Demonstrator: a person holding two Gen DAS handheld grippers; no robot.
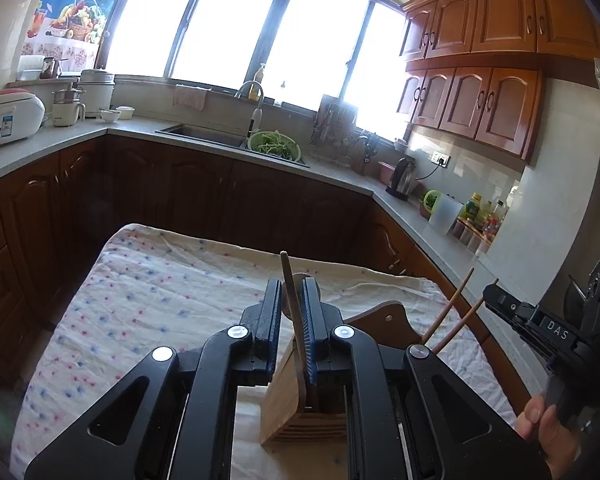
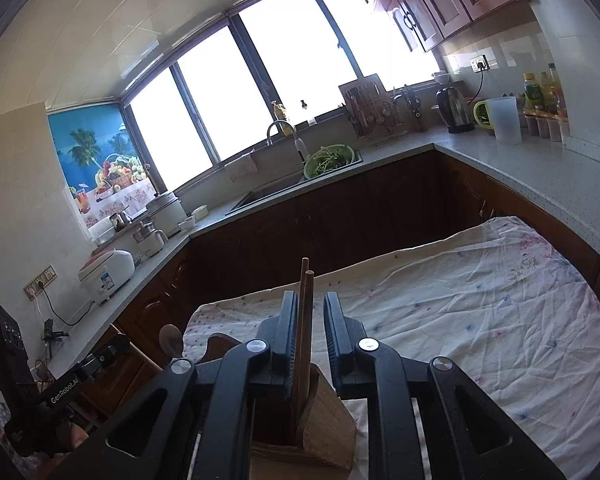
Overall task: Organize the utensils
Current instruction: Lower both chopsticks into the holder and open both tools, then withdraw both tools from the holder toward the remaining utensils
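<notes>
Above the slatted bamboo utensil holder [image 1: 300, 408], a wooden-handled spoon [image 1: 290, 304] is loosely flanked by the left gripper [image 1: 292, 320]; two brown wooden chopsticks [image 2: 305, 320] are released between the right gripper [image 2: 310, 332] jaws, narrowly parted

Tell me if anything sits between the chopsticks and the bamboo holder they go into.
Nothing visible does. The chopsticks already stand in the bamboo holder, with the right gripper open around them.

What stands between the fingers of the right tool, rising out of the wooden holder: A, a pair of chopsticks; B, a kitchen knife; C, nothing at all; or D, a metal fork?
A: in the right wrist view two brown chopsticks rise upright from the wooden holder between the fingers of the right tool.
</notes>
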